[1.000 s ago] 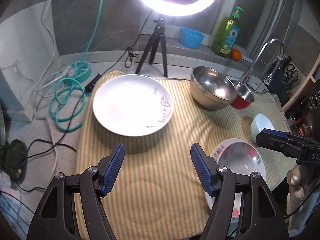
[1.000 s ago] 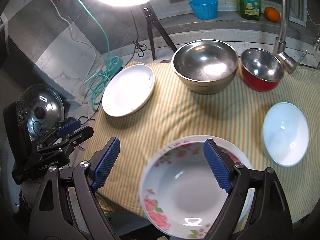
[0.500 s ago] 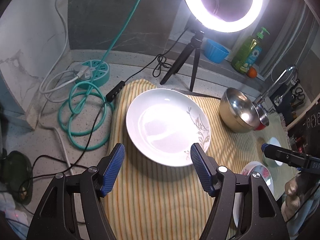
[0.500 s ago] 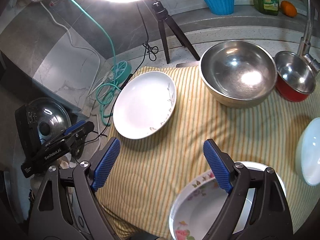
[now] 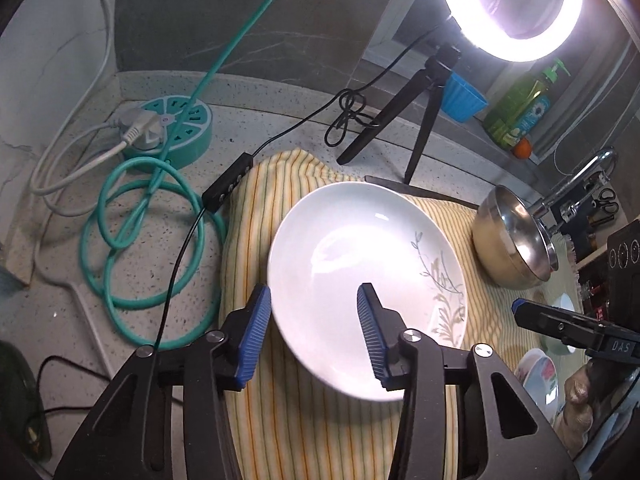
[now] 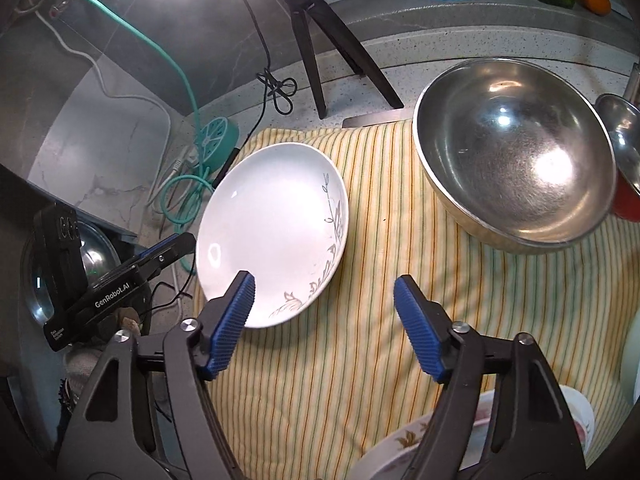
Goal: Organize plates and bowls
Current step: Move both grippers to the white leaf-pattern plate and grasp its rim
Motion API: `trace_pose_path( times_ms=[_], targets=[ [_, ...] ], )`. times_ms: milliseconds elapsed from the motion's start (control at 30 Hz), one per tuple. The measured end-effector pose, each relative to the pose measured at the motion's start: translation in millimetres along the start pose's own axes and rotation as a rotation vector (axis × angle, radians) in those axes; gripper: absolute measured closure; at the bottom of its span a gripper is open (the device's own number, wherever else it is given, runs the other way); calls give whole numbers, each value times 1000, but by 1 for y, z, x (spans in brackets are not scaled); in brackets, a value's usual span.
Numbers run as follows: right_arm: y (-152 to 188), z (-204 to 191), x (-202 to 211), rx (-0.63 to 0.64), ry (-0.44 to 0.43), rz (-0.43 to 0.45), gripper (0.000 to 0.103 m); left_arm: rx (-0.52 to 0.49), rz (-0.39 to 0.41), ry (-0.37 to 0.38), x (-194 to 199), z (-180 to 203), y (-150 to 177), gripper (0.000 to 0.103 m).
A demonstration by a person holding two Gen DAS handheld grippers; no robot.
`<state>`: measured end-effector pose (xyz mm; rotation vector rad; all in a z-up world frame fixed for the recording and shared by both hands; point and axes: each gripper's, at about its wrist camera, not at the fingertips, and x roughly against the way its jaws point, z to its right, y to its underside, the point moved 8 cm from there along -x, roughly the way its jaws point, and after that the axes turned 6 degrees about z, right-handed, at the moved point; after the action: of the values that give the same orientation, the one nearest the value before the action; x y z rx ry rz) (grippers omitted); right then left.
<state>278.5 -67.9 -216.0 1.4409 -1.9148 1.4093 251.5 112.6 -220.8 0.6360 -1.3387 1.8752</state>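
Note:
A white plate point(image 5: 360, 272) with a grey leaf print lies on the striped cloth point(image 5: 304, 432). My left gripper point(image 5: 313, 304) hangs low over its near left rim, one finger outside the rim and one over the plate's inside. Its jaws are closing and the pads are not pressing on the plate. In the right wrist view the same plate point(image 6: 272, 232) lies ahead to the left. My right gripper point(image 6: 323, 284) is at its near right rim, its left fingertip over the rim. Those jaws are closing too, with mostly cloth between them.
A large steel bowl point(image 6: 516, 168) and a red-sided steel bowl point(image 6: 624, 160) stand at the back right. A floral bowl point(image 6: 420, 448) sits under the right gripper. The ring light's tripod point(image 5: 424, 112), a teal power strip point(image 5: 176, 128) and coiled cables point(image 5: 132, 240) crowd the left and back.
Both grippers have come forward and left to the white plate, which now fills the views. Both pairs of jaws have narrowed. The floral bowl has slid to the right view's bottom edge.

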Motion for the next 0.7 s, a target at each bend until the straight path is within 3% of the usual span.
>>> trace_pose_path(
  times_ms=[200, 400, 467, 700],
  targets=[
    [-6, 6, -25, -35, -4, -44, 50, 3, -12, -1, -16, -6, -8, 70],
    [-7, 13, -43, -58, -1, -70, 58, 6, -19, -7, -25, -13, -13, 70],
    [-8, 14, -48, -58, 2, -79, 62, 7, -27, -3, -29, -14, -14, 79],
    [-9, 19, -54, -79, -7, -98, 77, 7, -49, -5, -40, -18, -16, 85]
  ],
)
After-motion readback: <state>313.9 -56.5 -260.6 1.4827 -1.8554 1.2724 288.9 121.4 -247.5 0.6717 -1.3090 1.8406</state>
